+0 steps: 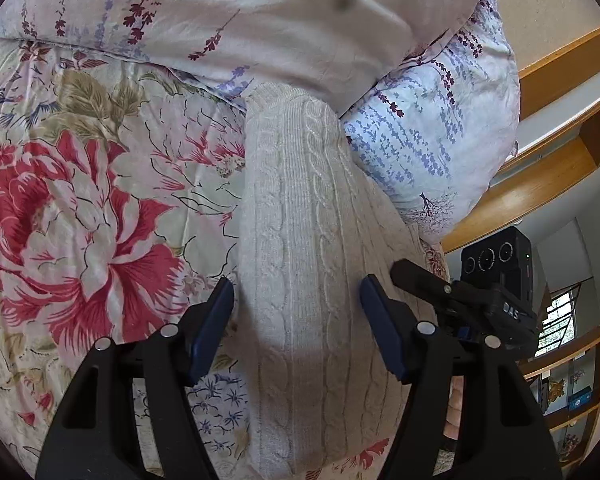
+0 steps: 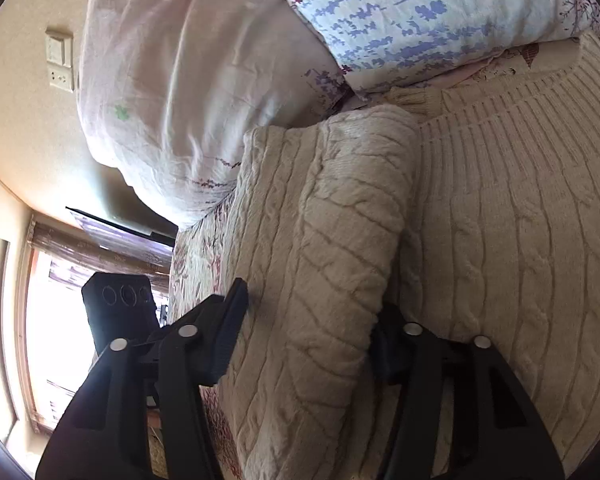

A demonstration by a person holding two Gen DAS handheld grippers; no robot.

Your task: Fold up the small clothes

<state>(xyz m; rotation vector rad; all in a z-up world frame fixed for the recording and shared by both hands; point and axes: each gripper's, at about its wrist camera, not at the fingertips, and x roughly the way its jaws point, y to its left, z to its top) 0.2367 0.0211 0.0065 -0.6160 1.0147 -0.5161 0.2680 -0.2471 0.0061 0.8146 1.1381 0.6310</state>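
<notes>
A cream cable-knit sweater [image 1: 300, 240] lies on a floral bedspread [image 1: 80, 200]. In the left wrist view my left gripper [image 1: 296, 300] is open, its blue-padded fingers [image 1: 216, 320] either side of a long knit sleeve, apart from it. In the right wrist view my right gripper [image 2: 312, 320] is open around a folded-over sleeve [image 2: 320, 220] that lies on the sweater body [image 2: 520, 220]. Its right finger is partly hidden under the knit fold.
Pillows with a lavender print [image 1: 420, 128] and a pale pink one [image 2: 188, 92] lie against the sweater's far end. Wooden shelves [image 1: 560, 200] stand at the right. The other gripper's camera unit [image 1: 496, 264] is close by. A window [image 2: 44, 320] and wall switch [image 2: 60, 64] show.
</notes>
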